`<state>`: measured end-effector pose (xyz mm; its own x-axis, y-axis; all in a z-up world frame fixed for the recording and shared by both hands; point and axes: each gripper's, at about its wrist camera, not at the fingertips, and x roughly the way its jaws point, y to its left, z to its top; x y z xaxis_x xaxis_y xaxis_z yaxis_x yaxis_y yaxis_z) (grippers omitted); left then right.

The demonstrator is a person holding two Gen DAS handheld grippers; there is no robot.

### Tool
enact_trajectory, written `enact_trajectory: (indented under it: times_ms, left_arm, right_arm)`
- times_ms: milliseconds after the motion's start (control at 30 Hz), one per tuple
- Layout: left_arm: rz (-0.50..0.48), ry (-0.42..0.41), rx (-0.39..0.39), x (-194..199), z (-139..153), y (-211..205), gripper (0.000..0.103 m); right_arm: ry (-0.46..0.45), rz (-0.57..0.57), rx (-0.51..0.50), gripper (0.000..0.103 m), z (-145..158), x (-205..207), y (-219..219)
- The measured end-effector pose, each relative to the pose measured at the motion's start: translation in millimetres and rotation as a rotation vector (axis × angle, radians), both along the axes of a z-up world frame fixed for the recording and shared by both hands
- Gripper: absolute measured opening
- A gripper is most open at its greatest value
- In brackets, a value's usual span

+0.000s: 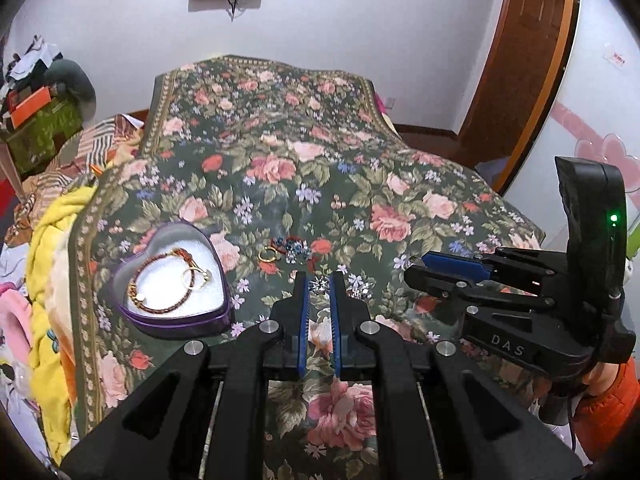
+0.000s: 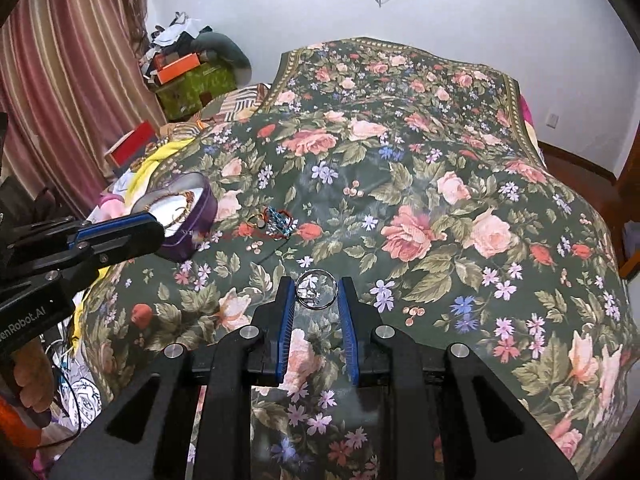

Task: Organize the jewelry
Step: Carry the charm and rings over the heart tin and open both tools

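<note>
A purple heart-shaped box (image 1: 176, 312) with a white lining sits on the floral bedspread and holds a braided bracelet (image 1: 160, 280) and a gold ring (image 1: 196, 276). It also shows in the right wrist view (image 2: 196, 216). My left gripper (image 1: 319, 285) is shut on a small sparkling crystal piece (image 1: 319, 285). My right gripper (image 2: 316, 290) is shut on a clear round bangle (image 2: 316, 290) and shows at the right of the left wrist view (image 1: 440, 268). Loose jewelry (image 1: 288, 250) lies on the spread beyond the left gripper, with a gold ring (image 1: 267, 255) among it.
The floral bedspread (image 2: 440, 200) covers the bed. A yellow blanket (image 1: 52, 280) and clothes lie at the left edge. Boxes (image 2: 188, 80) are stacked by the curtain at the back left. A wooden door (image 1: 532, 60) stands at the right.
</note>
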<state>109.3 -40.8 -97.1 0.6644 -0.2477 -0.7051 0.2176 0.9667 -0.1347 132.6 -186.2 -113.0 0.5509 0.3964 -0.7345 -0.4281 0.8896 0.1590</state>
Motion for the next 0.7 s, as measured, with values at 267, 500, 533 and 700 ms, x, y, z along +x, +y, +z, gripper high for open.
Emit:
enact_trajectory:
  times_ms: [267,500,533,700]
  left_arm:
    - [0.032,-0.05,-0.005,-12.4,18.8,10.7,0.008]
    - [0.07,-0.101,-0.02,-21.2,35.6,26.5,0.008]
    - [0.073,-0.106,-0.02,-22.2,36.9,28.2,0.008]
    - [0.097,-0.125,-0.021,-26.9,41.9,38.6,0.008]
  right_arm:
    - [-0.027,0.018,0.019,0.02,12.0,-5.7,4.2]
    - [-0.051,0.044,0.043,0.02,23.4,-7.4,16.6]
    - [-0.054,0.05,0.048,0.02,24.9,-7.2,19.2]
    - [-0.067,0.073,0.063,0.02,30.7,-5.6,30.3]
